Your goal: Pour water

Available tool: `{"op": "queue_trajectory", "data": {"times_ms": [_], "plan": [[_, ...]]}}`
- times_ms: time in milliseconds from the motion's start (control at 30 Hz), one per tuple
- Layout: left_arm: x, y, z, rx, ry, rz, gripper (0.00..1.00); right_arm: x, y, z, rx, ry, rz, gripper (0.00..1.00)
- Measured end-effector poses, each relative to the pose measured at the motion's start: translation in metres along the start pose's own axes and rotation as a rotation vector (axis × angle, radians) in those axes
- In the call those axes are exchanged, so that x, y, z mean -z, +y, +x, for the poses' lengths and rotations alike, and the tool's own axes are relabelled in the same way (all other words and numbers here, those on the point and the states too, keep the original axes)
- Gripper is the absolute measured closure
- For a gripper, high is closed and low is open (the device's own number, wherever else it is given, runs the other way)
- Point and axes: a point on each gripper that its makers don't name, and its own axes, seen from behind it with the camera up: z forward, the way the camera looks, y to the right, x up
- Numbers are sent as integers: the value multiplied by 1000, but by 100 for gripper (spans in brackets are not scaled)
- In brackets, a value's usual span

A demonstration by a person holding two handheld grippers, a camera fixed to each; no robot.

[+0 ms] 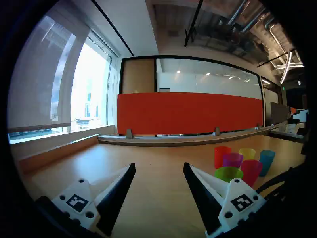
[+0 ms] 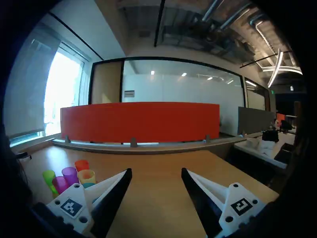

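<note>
Several coloured plastic cups stand in a cluster on the wooden table (image 1: 158, 186). In the left gripper view they sit to the right: a red cup (image 1: 221, 155), a yellow cup (image 1: 247, 153), a blue cup (image 1: 266, 161), a purple cup (image 1: 232, 159), a pink cup (image 1: 251, 170) and a green cup (image 1: 228, 173) just beyond the right finger. My left gripper (image 1: 158, 168) is open, with bare table between its fingers. In the right gripper view the cups (image 2: 71, 174) stand at lower left, partly behind the left finger. My right gripper (image 2: 156, 171) is open and holds nothing.
An orange divider panel (image 1: 186, 112) runs along the table's far edge on small feet. A window (image 1: 89, 91) and low sill lie to the left. The table's right edge (image 2: 245, 174) drops off toward a neighbouring desk with white items (image 2: 269, 144).
</note>
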Motion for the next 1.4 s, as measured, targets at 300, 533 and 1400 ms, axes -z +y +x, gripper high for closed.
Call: {"op": "queue_trajectory", "data": {"times_ms": [300,533,1400], "plan": [[0,0,0,0,0,0,10,-4,4,12,-6,96,11,3],[1,0,0,0,0,0,11,-14,-5,1,14,124,22,3],[0,1,0,0,0,0,10,-34,-28,-53,-3,88,42,1]]}}
